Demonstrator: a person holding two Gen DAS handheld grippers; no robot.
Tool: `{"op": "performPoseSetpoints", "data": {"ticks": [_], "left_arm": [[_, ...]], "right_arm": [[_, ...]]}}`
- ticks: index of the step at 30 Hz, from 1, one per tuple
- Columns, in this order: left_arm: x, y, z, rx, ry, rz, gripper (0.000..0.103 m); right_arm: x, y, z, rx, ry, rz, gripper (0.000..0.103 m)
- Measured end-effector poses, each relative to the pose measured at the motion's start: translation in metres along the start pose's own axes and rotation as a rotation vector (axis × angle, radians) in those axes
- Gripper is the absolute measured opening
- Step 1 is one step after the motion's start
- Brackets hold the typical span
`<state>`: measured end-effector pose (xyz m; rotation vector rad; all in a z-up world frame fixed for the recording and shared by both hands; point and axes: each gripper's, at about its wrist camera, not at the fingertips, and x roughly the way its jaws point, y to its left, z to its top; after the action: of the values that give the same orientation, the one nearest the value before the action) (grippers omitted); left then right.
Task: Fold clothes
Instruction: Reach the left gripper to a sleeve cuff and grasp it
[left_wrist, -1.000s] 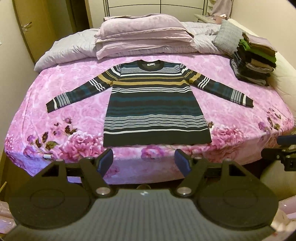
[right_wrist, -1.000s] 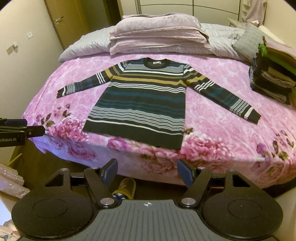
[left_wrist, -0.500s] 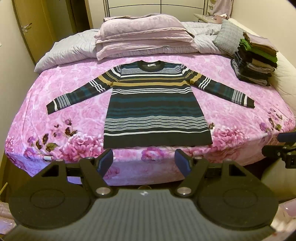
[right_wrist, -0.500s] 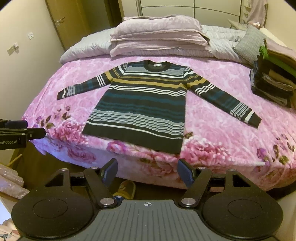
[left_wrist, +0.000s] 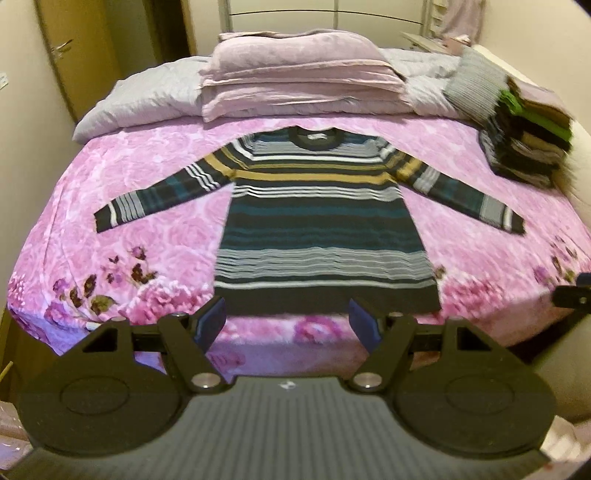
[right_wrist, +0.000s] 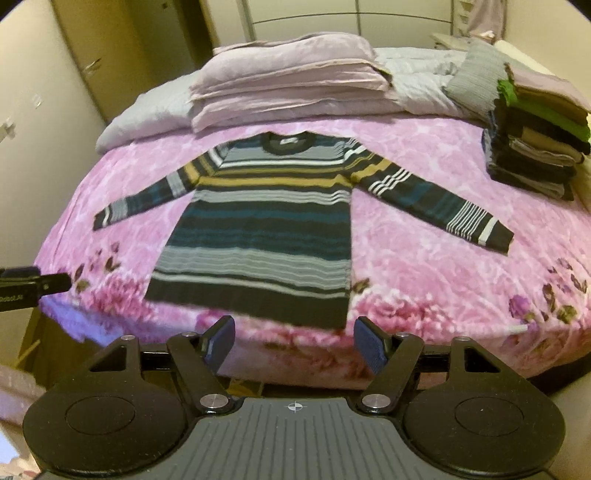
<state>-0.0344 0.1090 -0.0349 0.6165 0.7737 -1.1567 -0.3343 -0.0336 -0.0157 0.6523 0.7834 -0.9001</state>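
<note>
While both claws hang over the near edge of the bed (left_wrist: 74, 206), a striped sweater (left_wrist: 321, 225) lies flat on the pink floral bedspread, spread out and unfolded. Its long axis runs near to far: the dark hem lies at the near edge of the bed, and the round collar points toward the far end, just short of the stacked lilac pillows (left_wrist: 295, 74). Both sleeves stretch out sideways and slant a little toward the near side, the left cuff lying well out on the left half of the bed, the right cuff on the right half. In the right wrist view the sweater (right_wrist: 258, 236) sits left of centre, its hem running slightly askew to the bed's edge.

A pile of folded clothes (left_wrist: 524, 144) stands at the far right corner of the bed, well apart from the sweater, with a grey cushion (left_wrist: 472, 85) just beyond it.

The left claw (left_wrist: 288, 325) is spread wide with nothing between its blue pads, and its tips appear just over the hem in the picture. The right claw (right_wrist: 295, 343) is likewise spread apart and empty, near the hem's right corner. Neither touches the cloth.
</note>
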Motion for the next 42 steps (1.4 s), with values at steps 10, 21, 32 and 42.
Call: {"op": "performPoseSetpoints", "data": {"ticks": [10,21,32,42], "left_arm": [[0.102,0.123,0.065,-0.287,0.039,-0.031,0.07],[0.271,0.289,0.139,-0.664,0.042,-0.098,0.064],[0.425,0.403,0.116,-1.001,0.019,-0.052,0.049],[0.471,0.434,0.075,-1.238,-0.023,0.036,0.031]], "right_arm": [[0.095,0.02,0.101,0.052,0.035,-0.036,0.068],[0.234,0.069,0.225,0.107,0.099,-0.11,0.068],[0.348,0.067,0.225,0.072,0.24,-0.268,0.068],[0.387,0.028,0.208,0.123,0.287,-0.335,0.068]]}}
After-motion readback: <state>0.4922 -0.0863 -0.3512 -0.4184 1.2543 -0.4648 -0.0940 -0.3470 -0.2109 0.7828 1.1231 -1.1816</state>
